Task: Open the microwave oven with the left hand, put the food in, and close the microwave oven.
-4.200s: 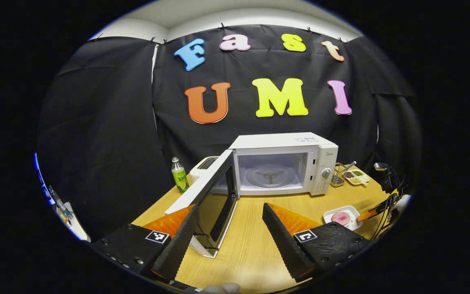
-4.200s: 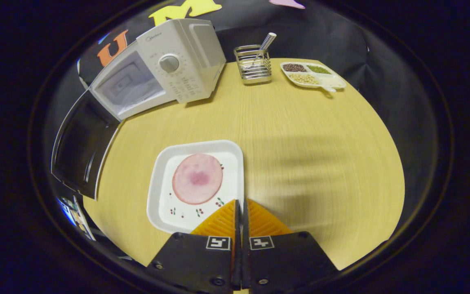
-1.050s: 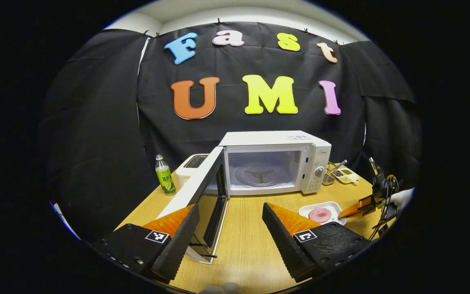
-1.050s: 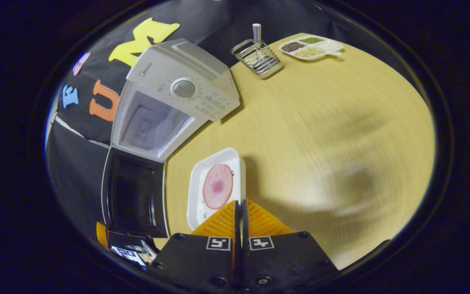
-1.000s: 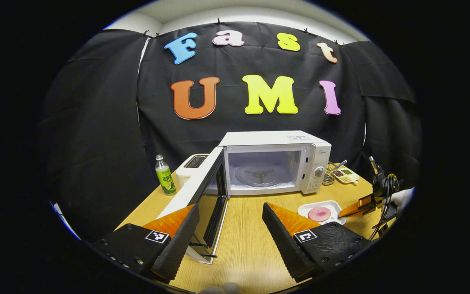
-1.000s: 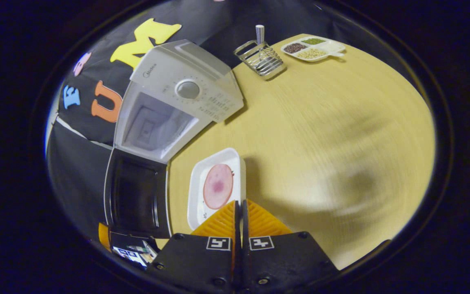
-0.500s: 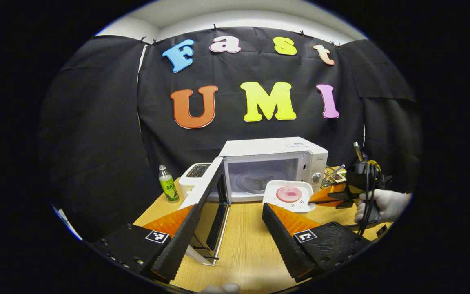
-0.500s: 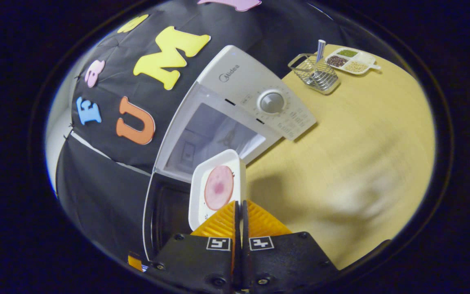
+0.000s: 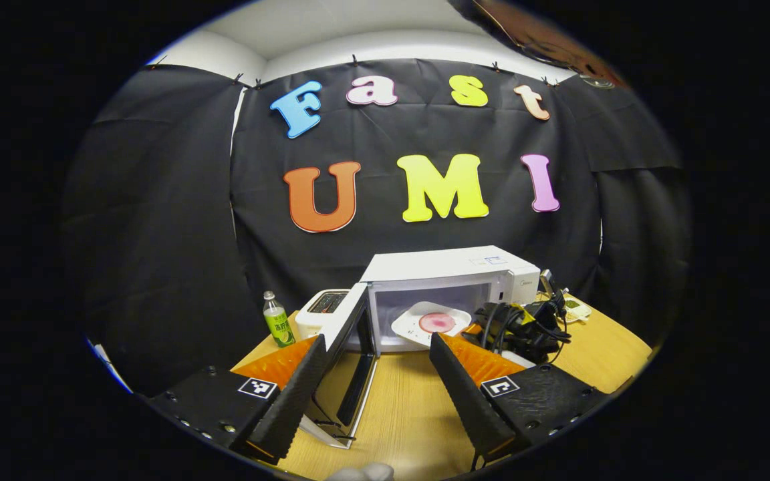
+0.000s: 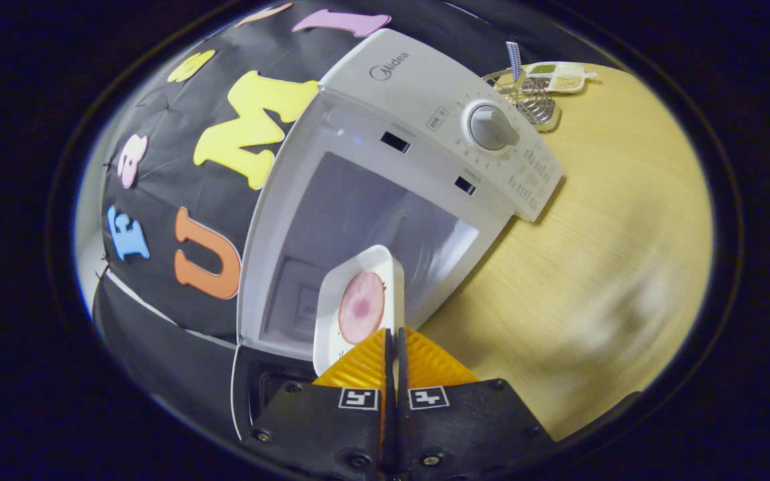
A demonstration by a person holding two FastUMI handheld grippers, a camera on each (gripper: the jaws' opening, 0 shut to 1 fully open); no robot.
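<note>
The right tool (image 10: 395,337) pinches the near rim of the white tray (image 10: 328,314) carrying the pink food slice (image 10: 361,306), held at the microwave's (image 10: 425,120) open mouth. The left tool (image 9: 378,361) hangs spread above the counter (image 9: 405,414), near the open door (image 9: 348,334).

I could read one brand: "Midea", printed on the microwave oven (image 10: 385,167), at the top of its control panel (image 10: 492,147), above the round dial (image 10: 490,127). The small print around that dial and the little tag beside it were too fine for me to read. A green bottle (image 9: 279,321) left of the microwave carried a label too small to read.
</note>
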